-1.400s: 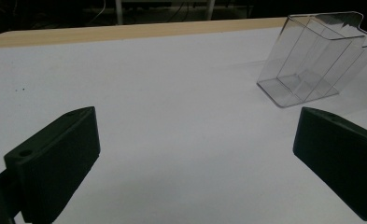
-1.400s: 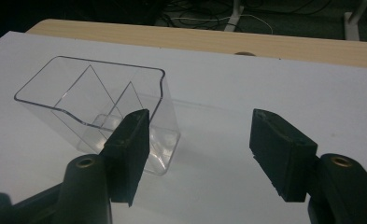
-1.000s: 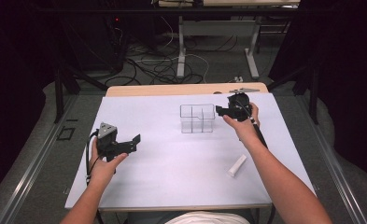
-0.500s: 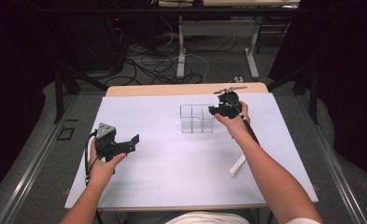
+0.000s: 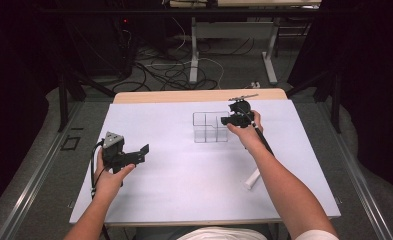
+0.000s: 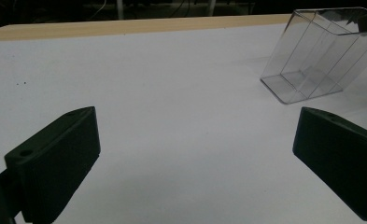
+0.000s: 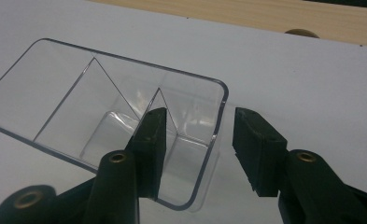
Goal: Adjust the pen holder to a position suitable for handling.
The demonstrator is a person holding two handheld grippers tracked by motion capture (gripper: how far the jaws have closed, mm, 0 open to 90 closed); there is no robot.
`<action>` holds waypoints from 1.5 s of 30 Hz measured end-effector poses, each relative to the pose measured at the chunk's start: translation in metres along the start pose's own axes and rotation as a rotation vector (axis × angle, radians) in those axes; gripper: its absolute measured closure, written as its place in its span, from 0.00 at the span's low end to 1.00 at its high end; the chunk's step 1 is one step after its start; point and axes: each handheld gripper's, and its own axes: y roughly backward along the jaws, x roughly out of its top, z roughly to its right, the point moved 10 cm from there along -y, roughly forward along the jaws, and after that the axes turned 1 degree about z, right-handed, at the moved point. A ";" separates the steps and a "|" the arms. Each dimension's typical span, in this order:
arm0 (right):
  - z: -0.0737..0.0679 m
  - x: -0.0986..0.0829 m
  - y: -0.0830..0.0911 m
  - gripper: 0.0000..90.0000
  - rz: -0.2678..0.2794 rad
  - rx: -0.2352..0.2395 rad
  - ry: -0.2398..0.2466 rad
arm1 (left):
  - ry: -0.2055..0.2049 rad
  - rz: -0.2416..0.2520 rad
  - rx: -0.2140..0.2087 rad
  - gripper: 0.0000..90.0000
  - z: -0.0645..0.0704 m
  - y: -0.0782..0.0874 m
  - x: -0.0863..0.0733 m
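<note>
On the left of the high view, the person's left hand (image 5: 109, 175) holds the left gripper (image 5: 139, 152) low over the white worktop (image 5: 174, 170), well apart from everything else on it. Its jaws are released, spread wide. In the left gripper view they rise from the two bottom corners with only bare white surface between them. The clear box (image 6: 319, 53), a see-through container with dividers inside, stands far ahead of the right-hand jaw, toward the wooden edge (image 6: 139, 25) of the worktop.

Further right in the high view, the clear box (image 5: 210, 127) sits near the far middle of the worktop. The right gripper (image 5: 229, 120) is held by the right hand (image 5: 246, 131) at the box's right end. In the right gripper view, its jaws are parted and straddle the box's end wall (image 7: 218, 135): one jaw is down inside the nearest compartment, the other outside over the white surface. There is a visible gap between the outer jaw and the wall. Whether the inner jaw touches the wall cannot be told. The box looks empty.

A small white stick (image 5: 252, 179) lies on the worktop beside the right forearm, well behind the right gripper's jaws and nearer the person.
</note>
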 end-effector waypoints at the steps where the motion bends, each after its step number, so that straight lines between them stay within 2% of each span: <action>1: 0.000 0.000 -0.001 0.62 -0.003 0.002 0.003 | 0.000 -0.002 -0.001 0.01 0.000 0.000 0.000; 6: 0.001 -0.003 -0.007 0.64 -0.015 -0.009 0.006 | -0.002 -0.007 -0.001 0.01 -0.001 0.000 -0.001; 18: 0.005 -0.005 -0.014 0.77 -0.017 -0.022 0.022 | 0.001 -0.013 -0.003 0.01 -0.001 0.000 -0.002; 21: 0.007 -0.007 -0.014 0.81 -0.039 -0.028 0.022 | 0.000 -0.012 -0.002 0.01 -0.001 0.000 -0.002; 26: 0.009 -0.007 -0.016 0.82 -0.039 -0.026 0.019 | -0.001 -0.011 -0.002 0.01 -0.001 0.000 -0.002; 35: 0.008 -0.007 -0.016 0.84 -0.039 -0.031 -0.067 | 0.009 -0.008 -0.008 0.01 0.000 -0.001 -0.002; 38: 0.008 -0.007 -0.015 0.85 -0.046 -0.034 -0.108 | 0.001 -0.011 -0.007 0.01 -0.001 -0.002 -0.002; 40: 0.006 -0.009 -0.014 0.88 -0.068 -0.016 -0.155 | 0.003 -0.011 -0.009 0.01 -0.001 -0.001 -0.002; 42: 0.004 -0.009 -0.013 0.91 -0.084 -0.003 -0.160 | 0.002 -0.011 -0.009 0.01 -0.001 -0.001 -0.002; 45: 0.001 -0.009 -0.012 0.92 -0.092 -0.029 -0.136 | 0.002 -0.011 -0.008 0.01 -0.001 -0.001 -0.002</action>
